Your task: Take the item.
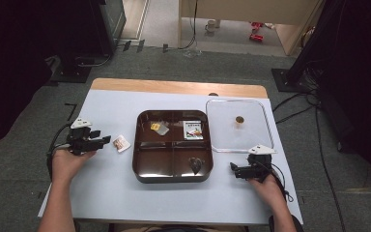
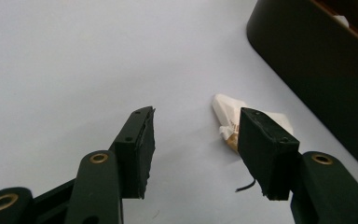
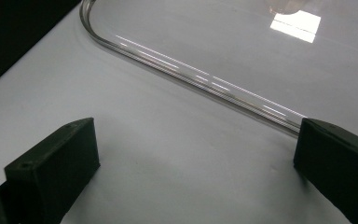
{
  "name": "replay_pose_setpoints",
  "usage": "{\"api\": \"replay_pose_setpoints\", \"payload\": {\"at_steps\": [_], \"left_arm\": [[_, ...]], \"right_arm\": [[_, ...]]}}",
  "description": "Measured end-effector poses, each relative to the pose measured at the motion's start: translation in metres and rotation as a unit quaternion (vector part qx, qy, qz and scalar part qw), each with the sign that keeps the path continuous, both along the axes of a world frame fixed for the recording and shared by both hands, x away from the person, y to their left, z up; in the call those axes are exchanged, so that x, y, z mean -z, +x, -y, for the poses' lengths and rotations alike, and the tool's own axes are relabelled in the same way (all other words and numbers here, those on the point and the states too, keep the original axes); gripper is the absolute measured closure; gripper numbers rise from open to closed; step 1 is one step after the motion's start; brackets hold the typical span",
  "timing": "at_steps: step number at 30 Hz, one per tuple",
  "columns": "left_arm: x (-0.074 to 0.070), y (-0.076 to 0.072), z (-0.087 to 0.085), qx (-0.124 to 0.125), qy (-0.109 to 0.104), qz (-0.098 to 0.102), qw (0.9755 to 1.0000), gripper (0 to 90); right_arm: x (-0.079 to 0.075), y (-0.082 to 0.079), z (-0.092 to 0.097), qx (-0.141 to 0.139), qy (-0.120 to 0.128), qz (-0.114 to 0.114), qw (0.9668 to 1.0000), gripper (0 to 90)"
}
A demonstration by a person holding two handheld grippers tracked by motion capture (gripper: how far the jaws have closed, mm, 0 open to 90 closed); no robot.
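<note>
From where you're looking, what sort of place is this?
Probably a lab or recording studio rather than a home: a small white-topped table on grey carpet, black equipment stands with loose cables around it, and a person holding a claw in each hand.

One dark brown tray (image 1: 173, 175) with four compartments sits on one white table (image 1: 125, 193), and one clear lid (image 1: 239, 137) with a single knob lies beside it. Three small items rest inside the tray: a yellow-and-grey packet (image 1: 159, 127), a printed white packet (image 1: 193, 130) and a dark heart-shaped piece (image 1: 195, 165). One small white wrapped snack (image 1: 121, 143) lies outside the tray, and two grippers are held, one per hand: the left gripper (image 1: 100, 136) and the right gripper (image 1: 233, 168).
</note>
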State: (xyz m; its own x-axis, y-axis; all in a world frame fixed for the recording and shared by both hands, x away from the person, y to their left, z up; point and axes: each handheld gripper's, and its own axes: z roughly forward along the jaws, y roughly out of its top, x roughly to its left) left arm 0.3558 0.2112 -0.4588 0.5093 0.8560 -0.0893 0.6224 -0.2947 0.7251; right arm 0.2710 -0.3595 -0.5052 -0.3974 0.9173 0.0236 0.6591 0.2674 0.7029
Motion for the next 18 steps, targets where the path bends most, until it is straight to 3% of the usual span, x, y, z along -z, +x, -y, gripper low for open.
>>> {"api": "replay_pose_setpoints", "payload": {"at_steps": [5,11,18], "left_arm": [[0.01,0.003,-0.008,0.0,0.025,0.002,0.9997,47.1],[0.022,0.007,-0.013,-0.026,0.033,-0.033,0.9986,46.6],[0.027,0.002,-0.011,-0.026,0.046,-0.011,0.9986,44.6]], "right_arm": [[0.0,0.0,0.0,0.0,0.0,0.0,1.0,0.0],[0.0,0.0,0.0,0.0,0.0,0.0,1.0,0.0],[0.0,0.0,0.0,0.0,0.0,0.0,1.0,0.0]]}}
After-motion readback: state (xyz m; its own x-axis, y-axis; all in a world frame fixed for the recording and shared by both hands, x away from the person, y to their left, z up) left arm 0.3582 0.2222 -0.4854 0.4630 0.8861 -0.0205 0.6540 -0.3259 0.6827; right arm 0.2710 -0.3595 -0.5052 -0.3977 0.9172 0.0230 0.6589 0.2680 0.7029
